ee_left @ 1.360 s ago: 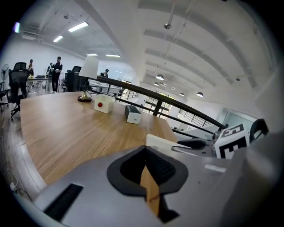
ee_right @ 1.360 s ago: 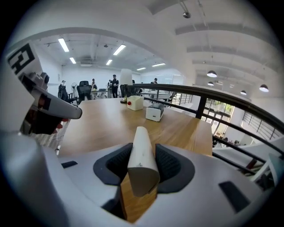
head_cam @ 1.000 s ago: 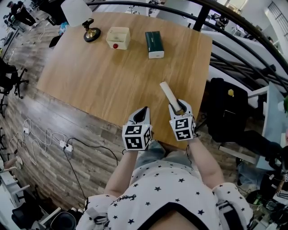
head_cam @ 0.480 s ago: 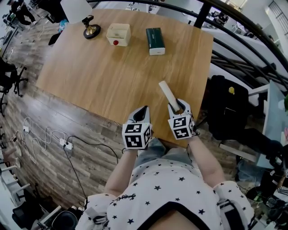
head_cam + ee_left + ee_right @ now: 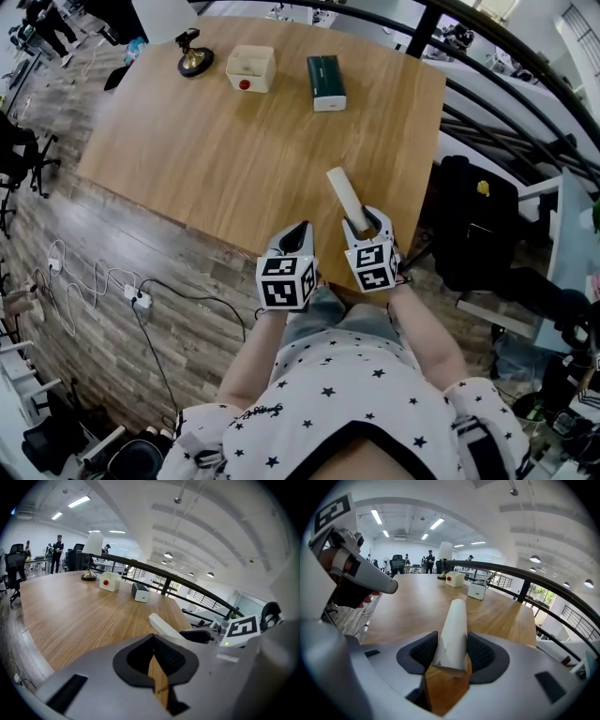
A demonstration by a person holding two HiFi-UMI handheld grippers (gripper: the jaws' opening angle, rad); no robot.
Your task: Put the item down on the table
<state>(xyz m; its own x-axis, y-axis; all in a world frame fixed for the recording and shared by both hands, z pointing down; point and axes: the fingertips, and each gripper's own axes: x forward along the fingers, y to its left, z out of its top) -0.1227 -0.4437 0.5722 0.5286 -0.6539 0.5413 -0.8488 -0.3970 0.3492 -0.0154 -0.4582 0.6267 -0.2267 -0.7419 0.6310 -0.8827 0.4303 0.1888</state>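
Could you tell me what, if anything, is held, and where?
The right gripper, jaws just opening, flanks the white roll at its near end; grip uncertain. Left gripper: shut, empty.

- No word, brand or number can be read anywhere in these views.
- Black-and-white square patterns (coded markers, not lettering) are carried on the cubes of the left gripper (image 5: 301,228) and the right gripper (image 5: 367,218).
- Nothing legible is shown on the green box (image 5: 324,82) or the cream box (image 5: 250,67).

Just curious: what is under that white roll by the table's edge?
Only bare wooden table shows around the white roll; the strip directly beneath it is covered.
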